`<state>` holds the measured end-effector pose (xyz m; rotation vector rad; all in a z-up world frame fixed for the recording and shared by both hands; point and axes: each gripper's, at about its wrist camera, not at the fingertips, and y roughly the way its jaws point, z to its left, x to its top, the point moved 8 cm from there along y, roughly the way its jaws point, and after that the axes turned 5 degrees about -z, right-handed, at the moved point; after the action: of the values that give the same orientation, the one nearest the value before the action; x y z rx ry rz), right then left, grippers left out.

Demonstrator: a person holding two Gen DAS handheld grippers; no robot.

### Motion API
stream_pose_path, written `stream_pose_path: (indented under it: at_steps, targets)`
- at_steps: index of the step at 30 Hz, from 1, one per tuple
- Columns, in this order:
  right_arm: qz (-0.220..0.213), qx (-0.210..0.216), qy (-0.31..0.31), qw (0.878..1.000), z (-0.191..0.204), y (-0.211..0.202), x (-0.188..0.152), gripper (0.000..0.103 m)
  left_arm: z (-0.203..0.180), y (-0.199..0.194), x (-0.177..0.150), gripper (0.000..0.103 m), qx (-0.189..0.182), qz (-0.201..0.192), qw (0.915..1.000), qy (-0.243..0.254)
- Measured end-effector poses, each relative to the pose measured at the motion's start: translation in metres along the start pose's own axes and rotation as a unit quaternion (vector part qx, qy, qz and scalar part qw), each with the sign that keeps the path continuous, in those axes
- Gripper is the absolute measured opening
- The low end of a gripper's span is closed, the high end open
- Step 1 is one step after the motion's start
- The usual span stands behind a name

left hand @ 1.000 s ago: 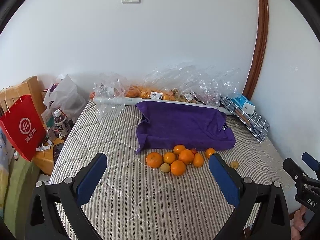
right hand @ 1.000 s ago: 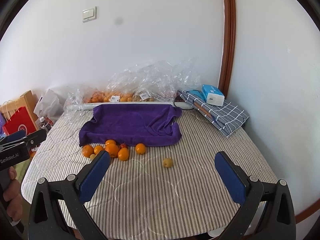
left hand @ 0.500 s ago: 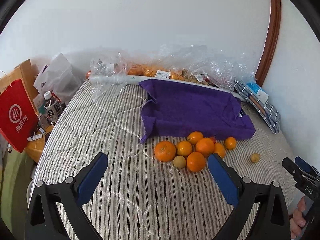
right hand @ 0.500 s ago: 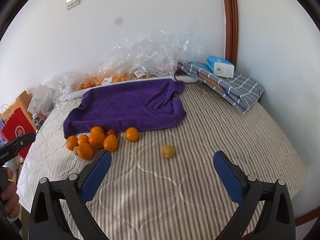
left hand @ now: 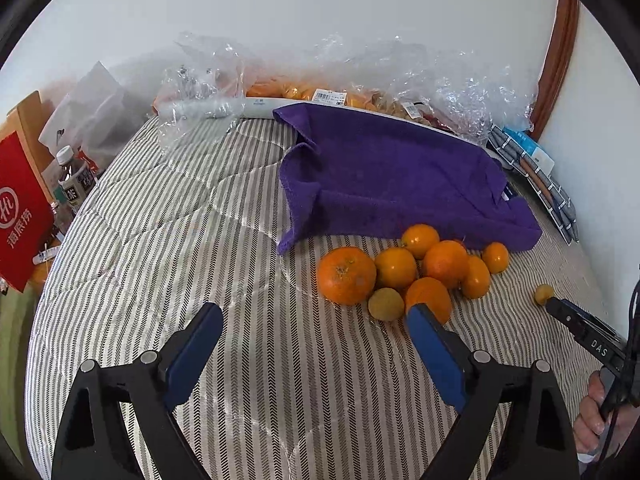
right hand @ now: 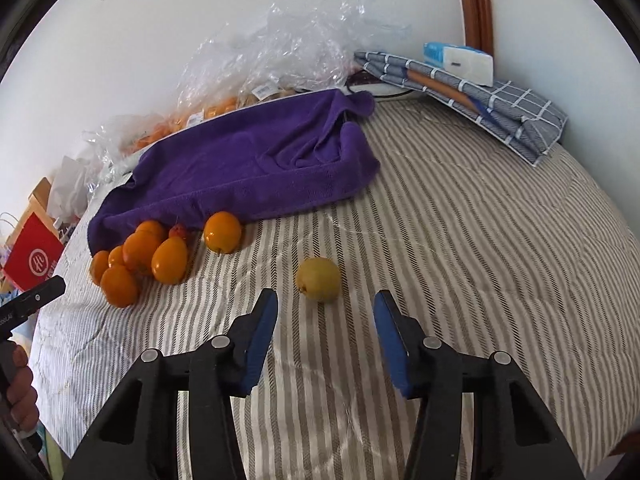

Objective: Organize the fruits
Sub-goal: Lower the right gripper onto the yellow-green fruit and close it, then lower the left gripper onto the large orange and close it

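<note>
A cluster of oranges (left hand: 416, 268) with one small greenish-yellow fruit (left hand: 385, 304) lies on the striped bed in front of a purple towel (left hand: 400, 176). The cluster also shows in the right wrist view (right hand: 140, 256). A lone yellow fruit (right hand: 318, 279) lies apart to the right, just ahead of my right gripper (right hand: 325, 312), which is open and empty. The lone fruit shows small in the left wrist view (left hand: 544, 293). My left gripper (left hand: 316, 328) is open and empty, low over the bed, just short of the cluster.
Plastic bags of fruit (left hand: 360, 92) line the wall behind the towel. A folded checked cloth (right hand: 492, 100) with a tissue pack (right hand: 460, 60) lies at the back right. A red bag (left hand: 20, 216) and bottle (left hand: 74, 180) stand beside the bed's left edge.
Both grippers have moved forward and down toward the bed. The left one now nears the orange cluster, the right one nears the lone yellow fruit and its jaws have narrowed.
</note>
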<state>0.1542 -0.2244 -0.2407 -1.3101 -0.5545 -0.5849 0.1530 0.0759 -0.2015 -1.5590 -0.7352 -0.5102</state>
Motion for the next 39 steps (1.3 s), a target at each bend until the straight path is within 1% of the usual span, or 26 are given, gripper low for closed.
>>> stream_pose_path:
  at_steps: [3, 5, 7, 11, 13, 14, 16, 17, 19, 20, 21, 22, 23, 28, 32, 35, 39]
  targets:
    - [0.014, 0.001, -0.003, 1.000, 0.002, 0.016, 0.000, 0.046, -0.003, 0.004, -0.001, 0.093, -0.009, 0.000, 1.0000, 0.000]
    - [0.008, -0.008, -0.019, 1.000, 0.004, 0.019, 0.003, 0.042, -0.007, 0.007, -0.002, 0.093, -0.018, 0.001, 0.9998, 0.004]
    - [0.011, -0.008, -0.028, 1.000, 0.006, 0.024, 0.005, 0.028, -0.009, 0.011, -0.002, 0.093, -0.017, 0.000, 0.9998, 0.012]
    - [0.006, -0.008, -0.037, 0.999, 0.009, 0.024, 0.005, 0.028, -0.007, 0.020, 0.005, 0.092, -0.007, -0.005, 0.9999, 0.013]
    - [0.003, -0.008, -0.039, 0.999, 0.009, 0.022, 0.003, 0.028, -0.007, 0.026, 0.009, 0.083, -0.013, -0.004, 0.9999, 0.007]
    - [0.002, -0.010, -0.041, 0.999, 0.010, 0.021, 0.002, 0.028, -0.007, 0.029, 0.011, 0.080, -0.017, 0.000, 0.9998, 0.006]
    - [0.000, -0.013, -0.048, 0.999, 0.012, 0.020, 0.001, 0.028, -0.009, 0.035, 0.013, 0.070, -0.021, 0.004, 0.9997, 0.011]
    - [-0.003, -0.015, -0.049, 0.999, 0.013, 0.018, 0.001, 0.028, -0.010, 0.038, 0.014, 0.067, -0.023, 0.007, 0.9996, 0.015]
    - [-0.009, -0.021, -0.051, 0.998, 0.013, 0.017, 0.002, 0.028, -0.011, 0.042, 0.015, 0.056, -0.027, 0.011, 0.9994, 0.018]
    - [-0.010, -0.021, -0.051, 0.998, 0.013, 0.016, 0.002, 0.028, -0.011, 0.045, 0.015, 0.054, -0.034, 0.015, 0.9992, 0.016]
    - [-0.010, -0.020, -0.050, 0.998, 0.012, 0.016, 0.002, 0.028, -0.012, 0.047, 0.014, 0.048, -0.043, 0.019, 0.9988, 0.012]
    - [-0.010, -0.019, -0.050, 0.999, 0.012, 0.016, 0.002, 0.028, -0.014, 0.048, 0.013, 0.039, -0.052, 0.022, 0.9984, 0.011]
    - [-0.010, -0.016, -0.050, 0.999, 0.012, 0.016, 0.002, 0.028, -0.015, 0.049, 0.013, 0.038, -0.057, 0.024, 0.9980, 0.013]
    - [-0.010, -0.016, -0.050, 0.999, 0.013, 0.016, 0.002, 0.028, -0.009, 0.041, 0.012, 0.038, -0.051, 0.021, 0.9984, 0.014]
    - [-0.008, -0.018, -0.049, 0.999, 0.012, 0.017, 0.002, 0.028, 0.005, 0.038, 0.007, 0.038, -0.034, 0.026, 0.9991, 0.006]
    - [-0.005, -0.021, -0.050, 0.999, 0.013, 0.018, 0.001, 0.028, 0.008, 0.038, 0.007, 0.039, -0.042, 0.019, 0.9989, -0.001]
    - [-0.002, -0.025, -0.055, 0.998, 0.013, 0.020, 0.001, 0.028, 0.008, 0.045, 0.006, 0.044, -0.031, 0.016, 0.9993, 0.014]
